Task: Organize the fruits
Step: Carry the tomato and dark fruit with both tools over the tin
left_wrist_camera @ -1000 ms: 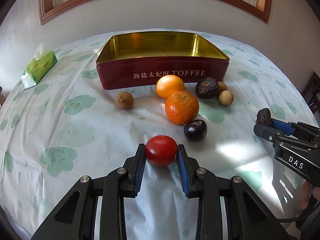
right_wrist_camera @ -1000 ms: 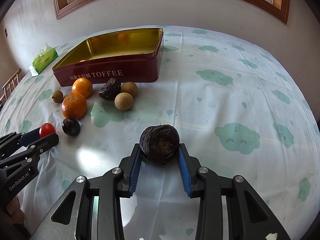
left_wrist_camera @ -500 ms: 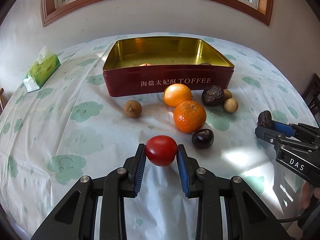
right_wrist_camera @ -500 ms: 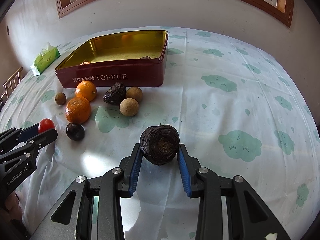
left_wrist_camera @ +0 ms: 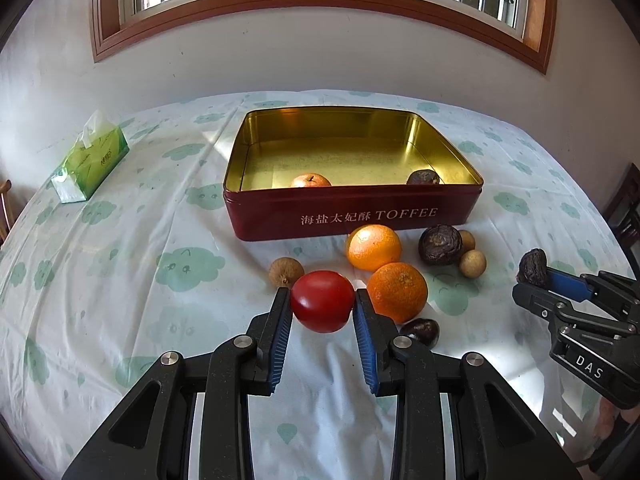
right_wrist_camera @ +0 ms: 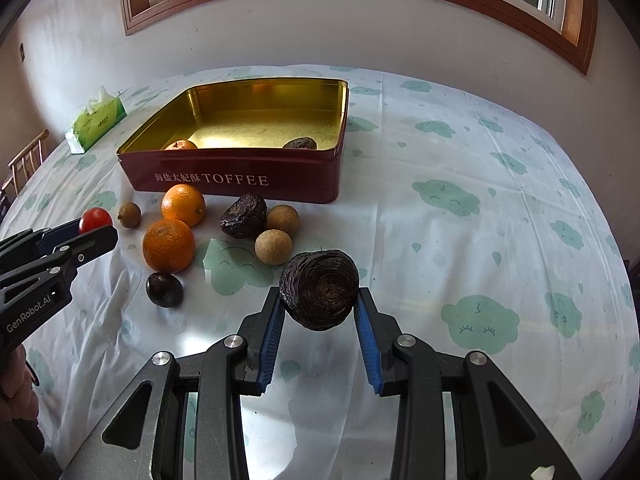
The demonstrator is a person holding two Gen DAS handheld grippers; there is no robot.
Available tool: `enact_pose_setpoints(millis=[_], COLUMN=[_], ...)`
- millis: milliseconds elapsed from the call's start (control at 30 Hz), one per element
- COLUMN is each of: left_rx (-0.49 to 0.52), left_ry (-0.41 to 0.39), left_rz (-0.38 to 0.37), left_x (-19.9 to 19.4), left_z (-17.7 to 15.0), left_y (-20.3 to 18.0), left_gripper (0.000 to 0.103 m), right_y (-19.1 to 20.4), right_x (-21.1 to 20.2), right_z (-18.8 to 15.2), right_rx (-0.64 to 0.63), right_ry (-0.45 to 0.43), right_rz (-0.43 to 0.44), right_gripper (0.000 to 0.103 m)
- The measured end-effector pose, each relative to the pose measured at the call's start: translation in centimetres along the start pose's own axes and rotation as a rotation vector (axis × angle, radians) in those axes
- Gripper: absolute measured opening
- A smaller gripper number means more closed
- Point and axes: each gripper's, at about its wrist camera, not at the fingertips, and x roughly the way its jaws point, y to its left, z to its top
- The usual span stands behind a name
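My left gripper (left_wrist_camera: 322, 304) is shut on a red tomato (left_wrist_camera: 322, 301) and holds it above the table, short of the red TOFFEE tin (left_wrist_camera: 352, 212). My right gripper (right_wrist_camera: 319, 304) is shut on a dark wrinkled fruit (right_wrist_camera: 319, 289), also raised; it also shows in the left wrist view (left_wrist_camera: 532, 267). The tin (right_wrist_camera: 240, 178) holds a reddish fruit (left_wrist_camera: 311, 181) and a dark wrinkled fruit (left_wrist_camera: 423, 178). On the cloth before the tin lie two oranges (left_wrist_camera: 373, 247) (left_wrist_camera: 397, 292), a dark wrinkled fruit (left_wrist_camera: 439, 244), brown longans (left_wrist_camera: 285, 272) (left_wrist_camera: 472, 264) and a small dark fruit (left_wrist_camera: 420, 332).
A green tissue pack (left_wrist_camera: 90, 164) lies at the far left of the table. The table has a cloud-print cloth (right_wrist_camera: 460, 200). A wall and window stand behind the table. A chair (right_wrist_camera: 24, 164) stands at the left edge.
Both grippers have risen with their fruits, so the inside of the tin and the two fruits in it have come into view. Both jaws stay shut.
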Motion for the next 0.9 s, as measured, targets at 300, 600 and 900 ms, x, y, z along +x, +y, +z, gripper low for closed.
enact_pose_setpoints(millis=[300, 600, 900], left_rx=[-0.035, -0.036, -0.017], left_ry=[-0.035, -0.064, -0.044], left_rz=[0.021, 0.023, 0.04], left_x=[0.4, 1.8, 4.5], left_z=[2.6, 6.0, 8.5], left_y=[2.2, 2.8, 2.7], left_gripper=[0.032, 0.032, 0.032], right_y=[0.2, 1.2, 2.7], right_x=[-0.9, 0.8, 3.8], right_z=[3.2, 7.5, 10.5], right_rx=[-0.017, -0.048, -0.077], right_ry=[-0.061, -0.091, -0.073], right_rz=[0.009, 0.031, 0.047], right_gripper=[0.033, 0.033, 0.033])
